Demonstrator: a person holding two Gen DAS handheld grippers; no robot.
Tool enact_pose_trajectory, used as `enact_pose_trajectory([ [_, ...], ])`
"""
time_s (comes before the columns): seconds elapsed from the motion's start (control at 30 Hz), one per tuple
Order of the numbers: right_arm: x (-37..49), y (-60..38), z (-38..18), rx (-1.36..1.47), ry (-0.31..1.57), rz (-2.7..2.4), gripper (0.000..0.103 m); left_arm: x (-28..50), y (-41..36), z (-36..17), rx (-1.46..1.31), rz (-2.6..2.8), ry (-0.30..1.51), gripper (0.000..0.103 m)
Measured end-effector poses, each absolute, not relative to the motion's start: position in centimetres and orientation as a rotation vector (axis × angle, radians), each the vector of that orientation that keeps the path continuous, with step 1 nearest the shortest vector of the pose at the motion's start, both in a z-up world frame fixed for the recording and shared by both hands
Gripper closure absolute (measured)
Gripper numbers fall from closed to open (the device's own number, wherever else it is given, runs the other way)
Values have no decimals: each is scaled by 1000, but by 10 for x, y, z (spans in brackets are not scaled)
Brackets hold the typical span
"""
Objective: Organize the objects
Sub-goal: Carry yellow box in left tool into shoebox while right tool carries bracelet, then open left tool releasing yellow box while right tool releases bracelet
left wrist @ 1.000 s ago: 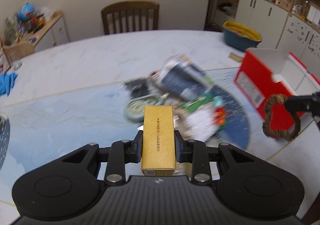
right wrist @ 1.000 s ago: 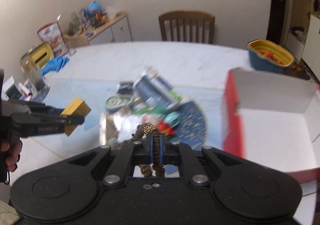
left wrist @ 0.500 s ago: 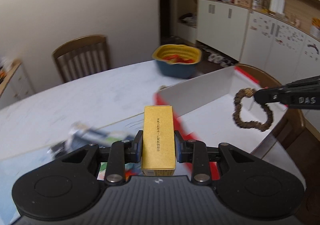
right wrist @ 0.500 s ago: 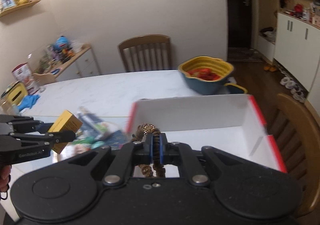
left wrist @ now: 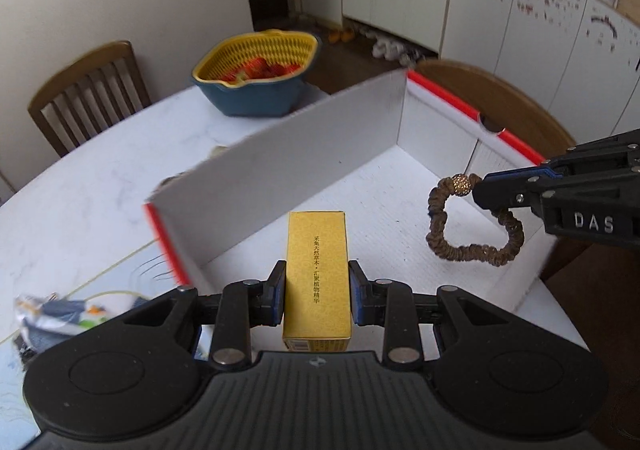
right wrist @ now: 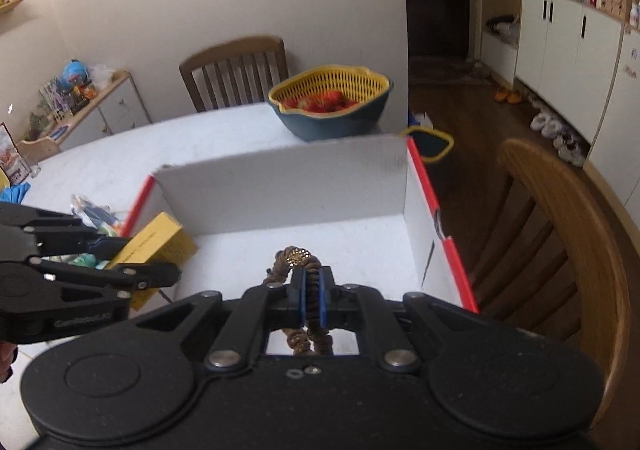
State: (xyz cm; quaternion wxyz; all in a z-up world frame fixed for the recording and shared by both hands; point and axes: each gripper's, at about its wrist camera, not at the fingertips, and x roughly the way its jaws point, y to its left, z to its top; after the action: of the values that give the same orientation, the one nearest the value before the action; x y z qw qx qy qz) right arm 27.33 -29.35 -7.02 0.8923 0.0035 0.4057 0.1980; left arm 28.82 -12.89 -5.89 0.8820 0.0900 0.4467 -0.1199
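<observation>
My left gripper (left wrist: pixel 317 292) is shut on a gold box (left wrist: pixel 317 278) with dark lettering and holds it over the near left corner of the open white box with red edges (left wrist: pixel 280 153). The gold box also shows in the right wrist view (right wrist: pixel 158 246). My right gripper (right wrist: pixel 312 292) is shut on a brown hair tie (right wrist: pixel 294 260) with a gold bead, above the white box's floor (right wrist: pixel 360 246). In the left wrist view the hair tie (left wrist: pixel 472 226) hangs from the right gripper (left wrist: pixel 486 191) over the box's right side.
A blue and yellow basket (right wrist: pixel 332 105) holding red items stands on the marble table (left wrist: pixel 80 201) behind the box. Loose packets (left wrist: pixel 60 320) lie left of the box. Wooden chairs (right wrist: pixel 560 234) stand at the table's right and far side (right wrist: pixel 236 69).
Both grippers have swung right from the pile of items and now hold their objects over the inside of the white box. Both stay shut on the same objects.
</observation>
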Motion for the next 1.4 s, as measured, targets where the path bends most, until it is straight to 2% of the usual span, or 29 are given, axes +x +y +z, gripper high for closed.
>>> enact_pose_trajectory([
  [0.37, 307, -293, -118, -30, 1022, 423, 98, 339, -159, -105, 234, -299, 1146, 73],
  [0.67, 319, -286, -136, -64, 1113, 424, 97, 359, -162, -128, 231, -300, 1265, 73],
  [1.0, 319, -286, -140, -68, 1135, 426, 81, 355, -157, -125, 227, -301, 1278, 72],
  [1.03, 318, -286, -138, -64, 1131, 428, 80, 353, -156, -121, 219, -300, 1269, 71],
  [1.1, 317, -288, -135, -55, 1119, 427, 74, 349, -154, -113, 211, -293, 1244, 61],
  [1.13, 315, -288, -132, -49, 1113, 429, 73, 346, -152, -109, 207, -293, 1226, 46],
  [1.17, 313, -289, -130, -44, 1107, 433, 71, 343, -150, -105, 204, -292, 1203, 40],
  [1.4, 298, -294, -110, -33, 1042, 431, 58, 320, -135, -78, 151, -287, 1097, 39],
])
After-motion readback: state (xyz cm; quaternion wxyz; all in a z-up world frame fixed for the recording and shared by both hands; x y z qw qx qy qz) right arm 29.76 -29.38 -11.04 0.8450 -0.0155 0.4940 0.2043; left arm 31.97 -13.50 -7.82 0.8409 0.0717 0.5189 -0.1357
